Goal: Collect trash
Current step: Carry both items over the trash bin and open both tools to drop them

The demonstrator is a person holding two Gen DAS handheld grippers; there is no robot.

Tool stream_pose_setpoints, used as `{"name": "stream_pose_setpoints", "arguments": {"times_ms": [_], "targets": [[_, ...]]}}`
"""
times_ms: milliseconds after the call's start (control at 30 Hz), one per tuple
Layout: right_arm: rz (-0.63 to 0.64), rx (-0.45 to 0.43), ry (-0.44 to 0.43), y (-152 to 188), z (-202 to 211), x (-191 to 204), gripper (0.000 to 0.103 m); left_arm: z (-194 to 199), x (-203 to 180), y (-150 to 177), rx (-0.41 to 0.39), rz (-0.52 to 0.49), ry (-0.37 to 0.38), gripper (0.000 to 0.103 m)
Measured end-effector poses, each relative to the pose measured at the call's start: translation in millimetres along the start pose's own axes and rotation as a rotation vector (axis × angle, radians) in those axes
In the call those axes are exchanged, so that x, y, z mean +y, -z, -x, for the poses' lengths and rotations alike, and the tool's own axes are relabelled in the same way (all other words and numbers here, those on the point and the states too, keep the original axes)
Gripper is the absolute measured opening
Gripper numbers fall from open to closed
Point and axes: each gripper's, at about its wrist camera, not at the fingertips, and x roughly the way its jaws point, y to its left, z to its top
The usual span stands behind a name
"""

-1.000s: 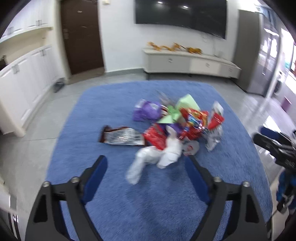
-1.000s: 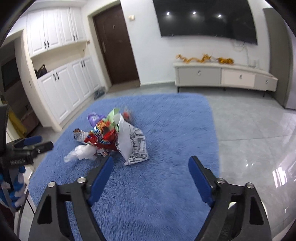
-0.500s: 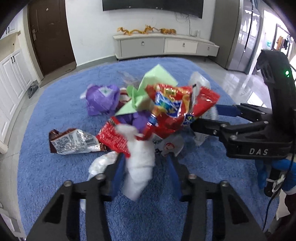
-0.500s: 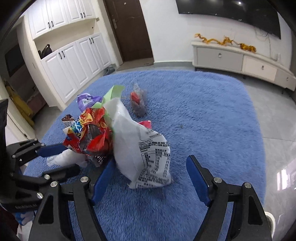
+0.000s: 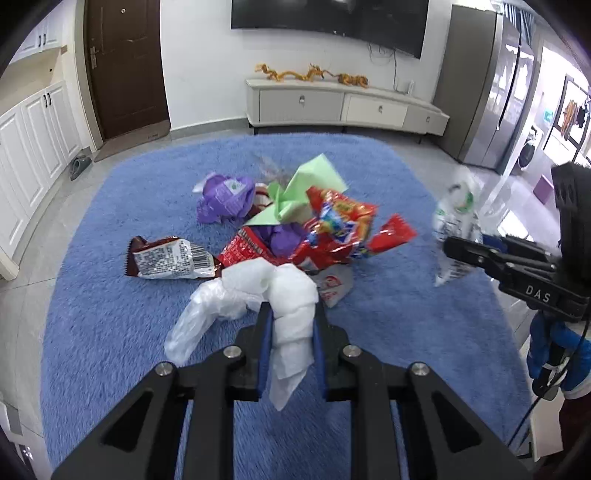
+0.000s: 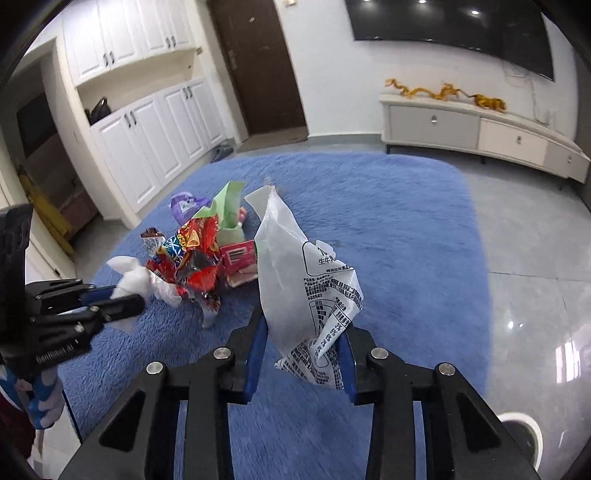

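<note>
Left gripper [image 5: 290,325]: clamped on white tissue wad [image 5: 291,295], mid-rug [image 5: 110,332]. Right gripper [image 6: 303,332]: clamped on printed white bag [image 6: 314,288], beside the wrapper pile [image 6: 195,254].

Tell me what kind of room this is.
Most likely a home living room: a wall-mounted TV above a low media cabinet, and a blue shag rug on the tiled floor.

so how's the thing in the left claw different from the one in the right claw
The left claw is shut on a crumpled white tissue: soft, plain and unprinted. The right claw is shut on a white plastic wrapper: thin film with black printed text.

The tissue is a thick wadded roll; the wrapper is a flatter sheet with its torn top standing up.

Both are white and pinched between shut claws over the blue rug.
</note>
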Motion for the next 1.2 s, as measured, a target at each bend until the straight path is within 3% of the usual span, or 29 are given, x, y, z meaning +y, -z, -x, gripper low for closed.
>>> {"name": "stream_pose_setpoints", "arguments": {"times_ms": [200,500,767,900,1000,1067,1200], "targets": [[-0.1,-0.075,0.025,34,65,-36,0.034,40,-58,-7,-0.059,-0.101,0.078,0.019],[-0.343,-0.109,0.208,110,142,-135,0.035,13,-205,-29,-0.019,-0.292,0.317,0.019],[-0.528,-0.001,0.292,168,138,-221,0.04,-48,-318,-34,0.124,-0.415,0.444,0.02],[-0.588,0.032,0.31,187,125,-240,0.046,-76,-347,-31,0.197,-0.404,0.512,0.023],[-0.625,0.049,0.331,197,119,-254,0.054,-93,-363,-28,0.261,-0.377,0.562,0.033],[-0.647,0.048,0.336,211,124,-267,0.059,-100,-370,-28,0.276,-0.365,0.579,0.049],[-0.661,0.051,0.353,220,129,-272,0.061,-106,-377,-28,0.296,-0.352,0.608,0.051]]}}
